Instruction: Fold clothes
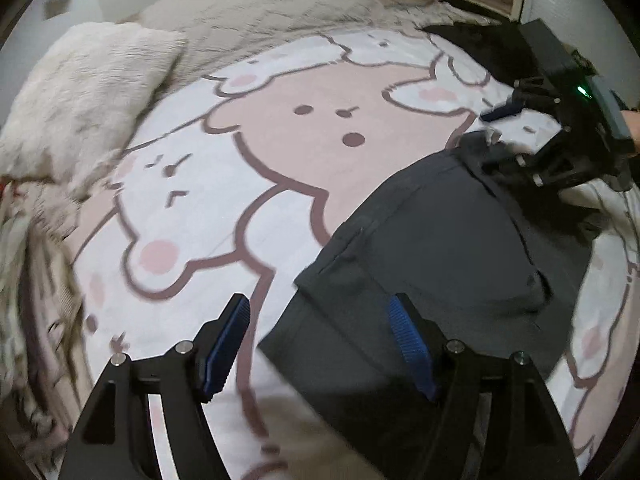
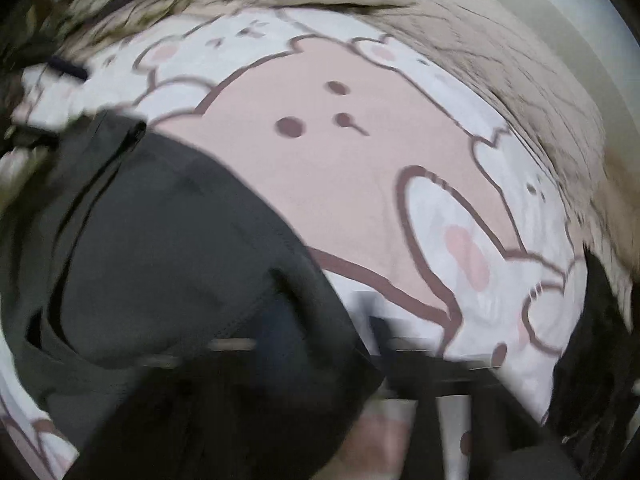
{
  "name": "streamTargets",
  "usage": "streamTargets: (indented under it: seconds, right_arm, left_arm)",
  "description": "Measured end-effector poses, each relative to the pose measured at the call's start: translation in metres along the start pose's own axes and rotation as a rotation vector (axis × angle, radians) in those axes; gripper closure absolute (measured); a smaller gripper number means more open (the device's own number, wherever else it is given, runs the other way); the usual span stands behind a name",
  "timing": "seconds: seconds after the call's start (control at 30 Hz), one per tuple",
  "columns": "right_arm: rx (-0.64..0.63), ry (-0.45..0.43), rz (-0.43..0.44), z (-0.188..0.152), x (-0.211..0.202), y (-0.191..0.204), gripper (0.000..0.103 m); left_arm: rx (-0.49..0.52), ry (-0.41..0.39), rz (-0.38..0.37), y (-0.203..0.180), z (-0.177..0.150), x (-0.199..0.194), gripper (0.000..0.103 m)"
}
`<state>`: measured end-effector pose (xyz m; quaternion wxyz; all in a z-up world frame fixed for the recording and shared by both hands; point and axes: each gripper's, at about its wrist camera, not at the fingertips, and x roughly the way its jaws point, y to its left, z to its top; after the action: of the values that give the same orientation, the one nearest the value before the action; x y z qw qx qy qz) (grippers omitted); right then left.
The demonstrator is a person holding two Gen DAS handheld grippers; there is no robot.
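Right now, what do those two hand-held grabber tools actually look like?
The left gripper is black with an angular frame, silver bolt heads and two fingers lined with ribbed blue pads. The right gripper has the same black build with a blue-padded finger, plus a grey box behind it showing a small green light. In its own view it is too blurred to describe.

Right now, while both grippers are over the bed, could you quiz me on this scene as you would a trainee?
1. True or false: the left gripper is shut.
2. What lies on the sheet? A: a dark garment; B: a red towel; C: a book.
3. Fill in: the right gripper is at the garment's far ____.

Key: 1 false, its fingers are spread wide; 2 A; 3 corner.
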<state>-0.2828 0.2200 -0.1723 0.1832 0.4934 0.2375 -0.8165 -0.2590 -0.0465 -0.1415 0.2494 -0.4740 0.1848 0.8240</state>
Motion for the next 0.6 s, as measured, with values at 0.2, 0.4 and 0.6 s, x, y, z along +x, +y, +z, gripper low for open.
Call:
streamTargets:
  seconds: [0.2, 0.4, 0.6]
  right_arm:
    - [0.077, -0.102, 0.037, -0.034, -0.057, -0.024, 0.015]
    - [0.09, -0.099, 0.092, -0.095, -0.107, -0.025, 0.015]
    - [-0.106, -0.004, 0.096, -0.153, -0.113, 0.028, 0.043]
  left_arm:
    - [-0.027, -0.027, -0.025, -0.018, -0.045, -0.058, 0.031]
    - [0.039, 0.055, -0.039, -0.059, -0.097, -0.063, 0.031]
    - [0.126, 0.093, -0.004, -0.085, -0.124, -0.047, 0.031]
